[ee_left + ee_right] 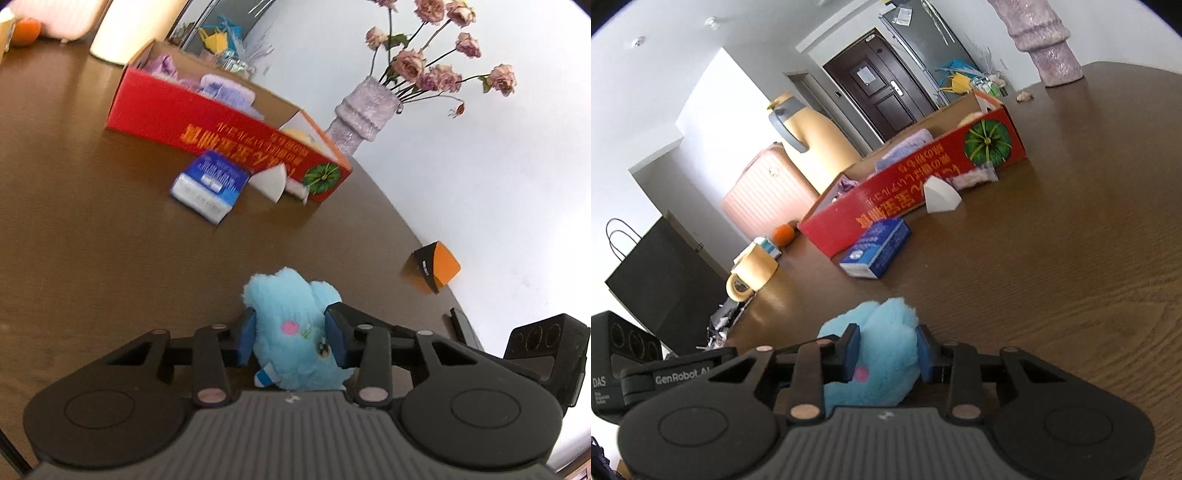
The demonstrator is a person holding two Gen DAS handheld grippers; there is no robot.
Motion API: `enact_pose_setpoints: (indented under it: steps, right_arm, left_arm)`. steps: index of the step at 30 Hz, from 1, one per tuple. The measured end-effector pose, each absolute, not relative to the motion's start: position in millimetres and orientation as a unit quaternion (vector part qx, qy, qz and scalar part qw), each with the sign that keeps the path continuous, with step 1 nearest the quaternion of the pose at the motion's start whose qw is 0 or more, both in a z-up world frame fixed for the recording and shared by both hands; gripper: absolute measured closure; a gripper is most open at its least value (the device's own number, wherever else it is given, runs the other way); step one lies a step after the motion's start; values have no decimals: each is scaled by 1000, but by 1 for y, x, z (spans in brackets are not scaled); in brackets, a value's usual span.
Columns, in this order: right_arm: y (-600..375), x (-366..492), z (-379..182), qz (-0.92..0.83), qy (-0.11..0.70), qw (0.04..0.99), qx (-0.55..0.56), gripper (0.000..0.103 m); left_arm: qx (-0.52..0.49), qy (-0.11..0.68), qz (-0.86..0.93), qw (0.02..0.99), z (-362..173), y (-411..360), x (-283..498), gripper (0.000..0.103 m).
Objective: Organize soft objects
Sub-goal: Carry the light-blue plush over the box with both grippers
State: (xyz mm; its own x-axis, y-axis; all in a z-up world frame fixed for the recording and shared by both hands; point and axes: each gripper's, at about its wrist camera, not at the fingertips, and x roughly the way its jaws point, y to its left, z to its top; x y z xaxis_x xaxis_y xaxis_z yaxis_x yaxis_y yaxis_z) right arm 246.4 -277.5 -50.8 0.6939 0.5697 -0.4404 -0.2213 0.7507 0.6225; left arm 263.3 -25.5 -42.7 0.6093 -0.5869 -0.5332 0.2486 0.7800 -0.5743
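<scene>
Blue plush, soft and easily squashed, is the thing at stake here: a small blue plush toy (pixel 295 332) sits between the fingers of both tools at once, above the brown wooden worktop (pixel 92 221). The red cardboard box (pixel 221 125), already holding purple and yellow soft items, lies farther along the worktop toward its far edge, near the vase of dried roses (pixel 358 110).

The main risk, as I judge it, is the shared hold. If the two tools pull apart or move at different rates, the toy could stretch, twist out of one pair of pads, or drop to the worktop short of the box. A blue tissue packet (pixel 207 188) and a white wedge-shaped piece (pixel 271 181) lie just beside the box's near wall and could be knocked on a low approach.

The left tool (pixel 291 338) is partly closed, its blue pads pressing into the toy's sides at about face level. The right tool (pixel 888 350) is likewise narrowed onto the fluffy body, pads sunk into the fur. Both appear to grip it.
</scene>
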Motion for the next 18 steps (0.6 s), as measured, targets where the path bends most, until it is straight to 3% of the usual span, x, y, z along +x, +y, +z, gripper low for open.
enact_pose_setpoints:
  steps: [8,14,18]
  right_arm:
    - [-294,295,-2,237,271,892,275,72]
    - [-306,399,58,227,230,912,254,72]
    - [-313,480,78,206,239,921,228,72]
  left_arm:
    - [-198,309,-265,892,24,-39,339,65]
    - [-179,292,-270,900,76,-61,461,66]
    - [-171,304,-257,901,71,-76,531,66]
